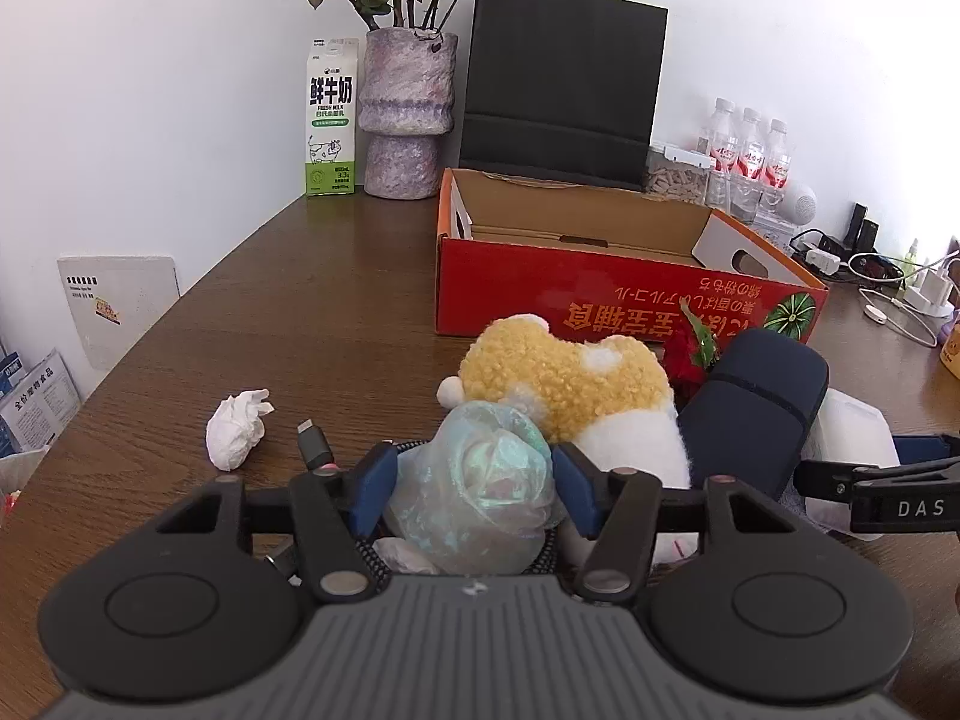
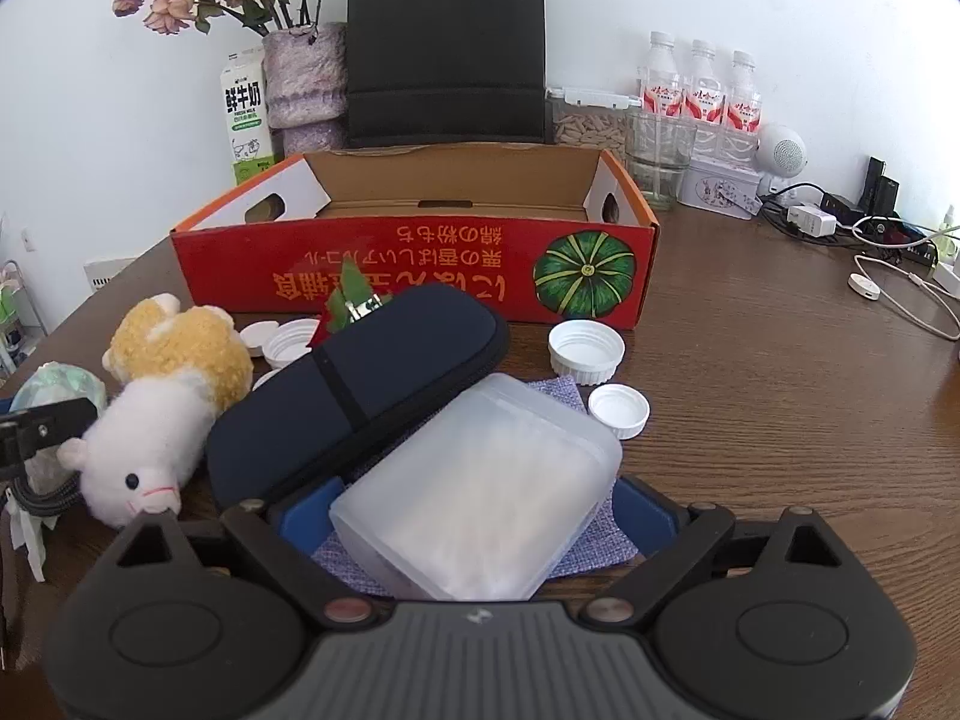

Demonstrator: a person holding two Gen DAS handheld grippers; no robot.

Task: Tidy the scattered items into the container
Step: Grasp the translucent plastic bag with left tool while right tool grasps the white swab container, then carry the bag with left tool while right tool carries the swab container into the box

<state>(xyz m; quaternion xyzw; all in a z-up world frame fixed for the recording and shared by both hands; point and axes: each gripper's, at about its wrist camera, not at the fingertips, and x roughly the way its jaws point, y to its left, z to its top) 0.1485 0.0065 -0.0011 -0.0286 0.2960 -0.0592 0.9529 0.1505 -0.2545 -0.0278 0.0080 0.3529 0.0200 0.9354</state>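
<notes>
Two grippers work among the scattered things in front of the red cardboard box point(image 2: 414, 264), which stands open on the wooden table point(image 2: 780, 396). The left gripper point(image 1: 474, 474) has its blue pads pressed against an iridescent plastic ball point(image 1: 474, 492). The right gripper point(image 2: 474, 516) stands wide around a frosted plastic case point(image 2: 480, 492) lying on a purple cloth point(image 2: 558, 393) (whether its pads touch the case I cannot tell). Beside these lie a plush toy point(image 2: 168, 396), a navy pouch point(image 2: 354, 396) and white bottle caps point(image 2: 585, 351).
</notes>
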